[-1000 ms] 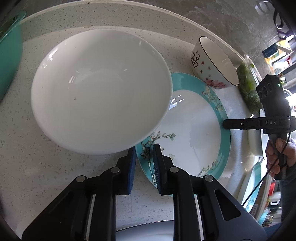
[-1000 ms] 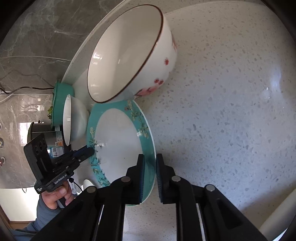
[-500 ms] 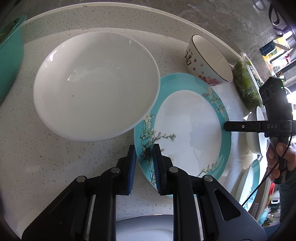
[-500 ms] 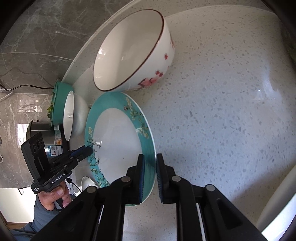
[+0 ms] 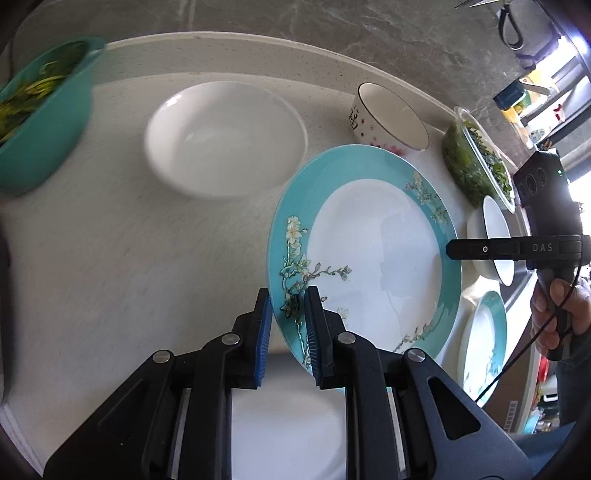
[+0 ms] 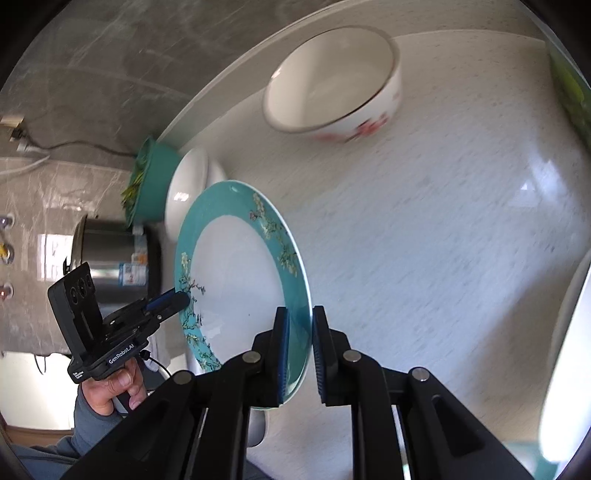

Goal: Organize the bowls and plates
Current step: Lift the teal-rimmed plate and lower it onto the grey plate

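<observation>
teal-rimmed plate (image 5: 373, 258) with a white centre and painted blossom sprigs hangs tilted above the pale speckled countertop (image 5: 129, 258), clear of it, pinched at opposite edges by both tools. left gripper (image 5: 286, 332) is clamped on the near rim, its blue pads pressed to either face of the plate; right gripper (image 6: 299, 347) is clenched the same way on the far rim, and in the left wrist view its black finger reaches in from the right edge. both tools point steeply downward. a hand (image 6: 110, 387) in a grey sleeve wraps the left tool's handle, and another hand (image 5: 561, 310) grips the right tool's handle.

behind the plate on the counter sit a shallow white bowl (image 5: 225, 138) and, further right, a deeper bowl with pink flowers (image 5: 388, 116). a teal bowl of greens (image 5: 40, 114) stands at the left end, a clear container of greens (image 5: 476, 162) at the right. beyond that, another white bowl (image 5: 495, 236) and a second teal-rimmed plate (image 5: 484, 339) lie near the counter's edge. a steel pot (image 6: 110, 258) stands past the teal bowl. grey marbled wall (image 5: 332, 22) backs the counter.
</observation>
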The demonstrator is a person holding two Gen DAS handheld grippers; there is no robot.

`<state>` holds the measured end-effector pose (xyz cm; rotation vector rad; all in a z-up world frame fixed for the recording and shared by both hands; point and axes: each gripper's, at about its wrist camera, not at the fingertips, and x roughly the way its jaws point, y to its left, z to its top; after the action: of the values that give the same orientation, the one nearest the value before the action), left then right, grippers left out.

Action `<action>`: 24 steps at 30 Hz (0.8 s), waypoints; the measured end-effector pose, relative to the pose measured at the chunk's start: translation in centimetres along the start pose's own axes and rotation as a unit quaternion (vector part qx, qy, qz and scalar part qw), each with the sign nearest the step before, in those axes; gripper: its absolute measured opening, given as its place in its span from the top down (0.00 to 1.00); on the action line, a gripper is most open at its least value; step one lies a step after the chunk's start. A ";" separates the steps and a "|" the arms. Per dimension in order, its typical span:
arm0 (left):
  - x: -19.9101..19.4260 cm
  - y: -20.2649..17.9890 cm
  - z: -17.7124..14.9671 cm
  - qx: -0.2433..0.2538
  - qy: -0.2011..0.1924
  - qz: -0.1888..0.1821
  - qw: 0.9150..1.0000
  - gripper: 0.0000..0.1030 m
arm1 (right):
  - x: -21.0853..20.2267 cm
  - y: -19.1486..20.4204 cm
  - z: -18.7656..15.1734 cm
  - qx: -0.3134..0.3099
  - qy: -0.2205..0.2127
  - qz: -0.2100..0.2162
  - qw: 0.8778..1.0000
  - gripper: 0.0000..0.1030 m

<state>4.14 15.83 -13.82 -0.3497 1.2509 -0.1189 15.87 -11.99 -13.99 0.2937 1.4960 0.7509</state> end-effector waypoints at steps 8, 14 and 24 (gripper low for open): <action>-3.0 3.6 -7.3 -0.040 0.013 0.006 0.999 0.84 | 2.8 4.6 -4.6 -0.024 0.021 0.009 0.999 0.84; -3.8 5.8 -12.1 -0.057 0.028 0.014 0.998 0.84 | 5.6 6.4 -6.5 -0.022 0.041 0.003 0.999 0.84; -3.7 7.1 -15.3 -0.032 0.039 0.041 0.998 0.83 | 8.0 6.8 -7.3 -0.006 0.052 -0.013 0.999 0.83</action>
<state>-12.14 20.55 -16.88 -0.3524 1.3461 -0.0225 6.32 -3.95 -16.78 0.2296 1.5896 0.7637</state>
